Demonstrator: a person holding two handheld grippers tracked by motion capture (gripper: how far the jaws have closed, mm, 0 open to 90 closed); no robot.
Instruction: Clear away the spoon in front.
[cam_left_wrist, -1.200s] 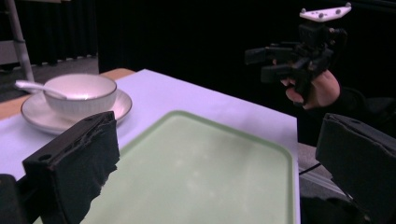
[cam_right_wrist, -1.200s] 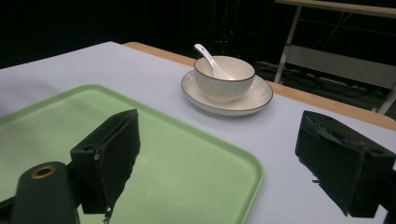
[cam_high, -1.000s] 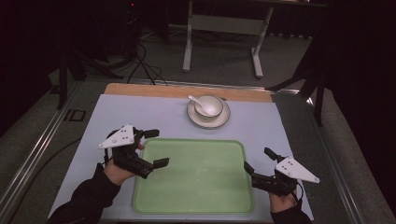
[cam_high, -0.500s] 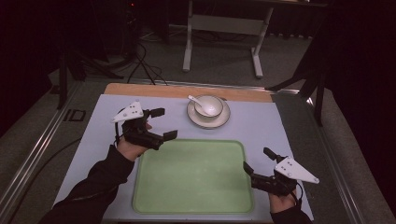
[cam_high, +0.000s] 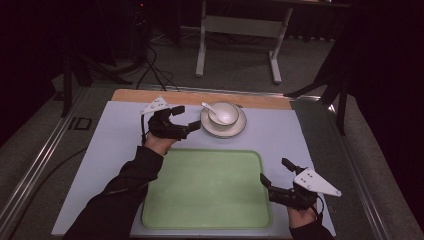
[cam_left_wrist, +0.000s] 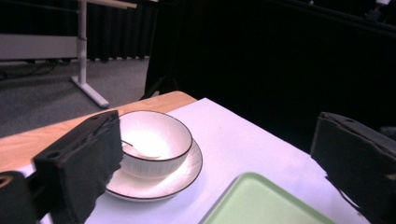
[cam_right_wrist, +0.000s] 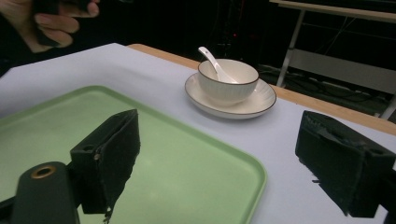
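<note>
Approaching saucer (cam_high: 223, 128) rim: left claw (cam_high: 187, 120) spread wide, right claw (cam_high: 276, 179) spread, idle beside tray (cam_high: 205, 187). Straddle rim squarely; bowl (cam_high: 223, 113) may slide.

High view: fixed above the near side, facing forward and down across the whole table (cam_high: 300, 130), floor beyond. Left gripper view: low, close over the tabletop, facing along its own jaws toward the bowl (cam_left_wrist: 156, 140) on its saucer (cam_left_wrist: 184, 175), tray (cam_left_wrist: 261, 200) corner below. Right gripper view: low at the tray's (cam_right_wrist: 187, 177) near edge, facing across it toward the same bowl (cam_right_wrist: 229, 79), farther off. Shared by all three: bowl, saucer, tray.
</note>
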